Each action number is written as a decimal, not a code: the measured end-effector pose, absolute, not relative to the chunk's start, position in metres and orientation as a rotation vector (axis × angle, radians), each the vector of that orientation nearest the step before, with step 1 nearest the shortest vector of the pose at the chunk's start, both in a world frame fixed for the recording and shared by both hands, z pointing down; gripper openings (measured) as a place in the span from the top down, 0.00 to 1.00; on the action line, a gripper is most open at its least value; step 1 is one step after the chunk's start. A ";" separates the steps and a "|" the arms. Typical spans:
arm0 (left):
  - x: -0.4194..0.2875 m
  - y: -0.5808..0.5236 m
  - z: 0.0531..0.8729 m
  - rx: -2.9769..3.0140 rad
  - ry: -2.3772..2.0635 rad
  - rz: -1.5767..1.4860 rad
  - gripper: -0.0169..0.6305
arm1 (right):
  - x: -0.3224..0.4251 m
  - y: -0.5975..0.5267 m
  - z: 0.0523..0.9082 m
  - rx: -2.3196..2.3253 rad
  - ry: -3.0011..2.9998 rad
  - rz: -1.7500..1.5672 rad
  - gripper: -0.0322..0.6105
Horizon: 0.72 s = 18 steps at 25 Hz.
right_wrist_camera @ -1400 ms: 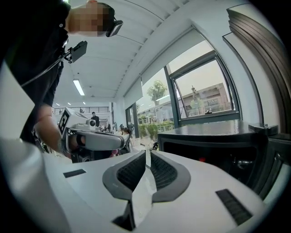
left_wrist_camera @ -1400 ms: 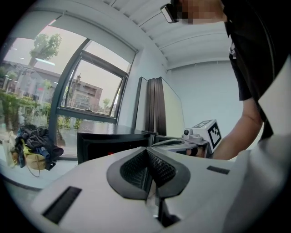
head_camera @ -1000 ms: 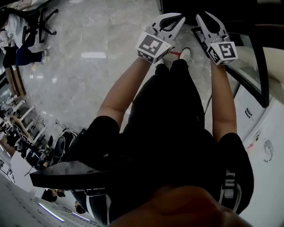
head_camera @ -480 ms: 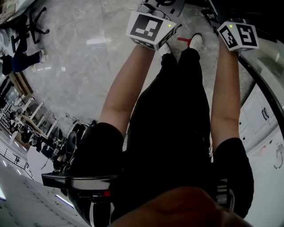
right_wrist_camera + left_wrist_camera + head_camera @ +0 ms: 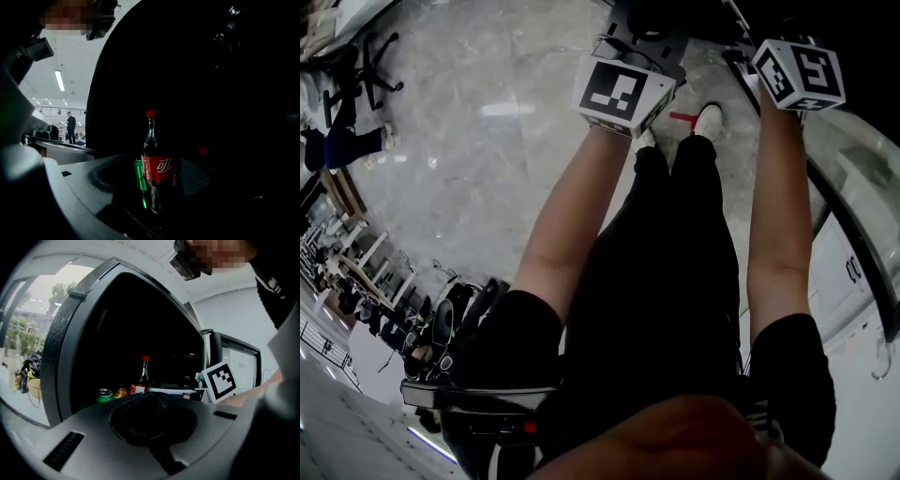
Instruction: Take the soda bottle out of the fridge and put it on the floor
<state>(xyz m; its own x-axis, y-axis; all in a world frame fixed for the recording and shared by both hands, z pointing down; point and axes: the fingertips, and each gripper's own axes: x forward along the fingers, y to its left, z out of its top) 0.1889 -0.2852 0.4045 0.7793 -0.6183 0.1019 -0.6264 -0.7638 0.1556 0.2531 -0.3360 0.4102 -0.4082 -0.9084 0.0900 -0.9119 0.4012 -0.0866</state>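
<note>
The soda bottle point(image 5: 157, 173), dark with a red cap and red label, stands upright inside the dark fridge point(image 5: 140, 319). In the left gripper view the soda bottle point(image 5: 142, 376) shows further back. My right gripper point(image 5: 159, 199) reaches into the fridge; its jaws are opening, with the bottle standing between them and no pad pressing on it. Only its grey left jaw shows; the other is lost in the dark. My left gripper point(image 5: 151, 397) is held before the fridge opening, jaws together and empty. In the head view only the marker cubes point(image 5: 622, 94) show.
A green can point(image 5: 105, 395) and a yellow can point(image 5: 121, 392) sit on the fridge shelf beside the bottle; the green can point(image 5: 139, 174) stands just behind it. Another red cap point(image 5: 203, 150) shows deeper inside. The fridge's grey frame point(image 5: 70, 333) lies left. Below is marble floor point(image 5: 469, 159).
Both grippers have moved forward toward the fridge; their fingers, visible a second ago, are now past the head view's top edge, leaving only the marker cubes in sight.
</note>
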 end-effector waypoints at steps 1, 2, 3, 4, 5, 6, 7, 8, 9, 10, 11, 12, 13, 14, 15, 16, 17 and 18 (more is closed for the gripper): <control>0.189 -0.288 0.405 2.784 -0.990 0.065 0.98 | 0.252 -0.340 0.413 1.688 -2.597 0.189 0.45; 0.189 -0.290 0.407 2.777 -0.995 0.068 0.98 | 0.250 -0.344 0.417 1.680 -2.592 0.193 0.44; 0.189 -0.291 0.408 2.771 -1.000 0.072 0.98 | 0.249 -0.347 0.421 1.672 -2.591 0.204 0.43; 0.189 -0.292 0.410 2.765 -1.004 0.075 0.98 | 0.248 -0.349 0.424 1.666 -2.592 0.216 0.43; 0.189 -0.293 0.412 2.761 -1.005 0.078 0.98 | 0.248 -0.352 0.428 1.663 -2.592 0.225 0.43; 0.189 -0.294 0.414 2.756 -1.005 0.079 0.98 | 0.247 -0.355 0.429 1.662 -2.592 0.229 0.43; 0.189 -0.294 0.415 2.752 -1.004 0.079 0.98 | 0.247 -0.358 0.430 1.662 -2.595 0.227 0.43; 0.189 -0.295 0.417 2.749 -1.003 0.079 0.98 | 0.247 -0.362 0.430 1.660 -2.598 0.221 0.43; 0.189 -0.295 0.418 2.747 -1.004 0.080 0.98 | 0.246 -0.366 0.429 1.657 -2.600 0.214 0.43; 0.188 -0.295 0.420 2.744 -1.006 0.084 0.98 | 0.245 -0.370 0.429 1.653 -2.602 0.208 0.43; 0.187 -0.295 0.423 2.741 -1.006 0.090 0.98 | 0.243 -0.374 0.429 1.647 -2.604 0.203 0.43; 0.186 -0.295 0.425 2.738 -1.007 0.096 0.98 | 0.242 -0.376 0.429 1.639 -2.606 0.201 0.43; 0.186 -0.295 0.426 2.735 -1.010 0.099 0.98 | 0.240 -0.379 0.429 1.631 -2.608 0.197 0.43; 0.186 -0.296 0.427 2.736 -1.012 0.099 0.98 | 0.239 -0.381 0.430 1.623 -2.607 0.189 0.43; 0.187 -0.297 0.426 2.738 -1.014 0.096 0.98 | 0.237 -0.383 0.430 1.615 -2.604 0.176 0.43; 0.188 -0.298 0.425 2.740 -1.015 0.091 0.98 | 0.236 -0.384 0.431 1.609 -2.599 0.162 0.43; 0.188 -0.300 0.425 2.744 -1.015 0.087 0.98 | 0.235 -0.386 0.432 1.609 -2.593 0.150 0.43; 0.188 -0.301 0.425 2.747 -1.014 0.087 0.98 | 0.235 -0.388 0.433 1.616 -2.584 0.141 0.43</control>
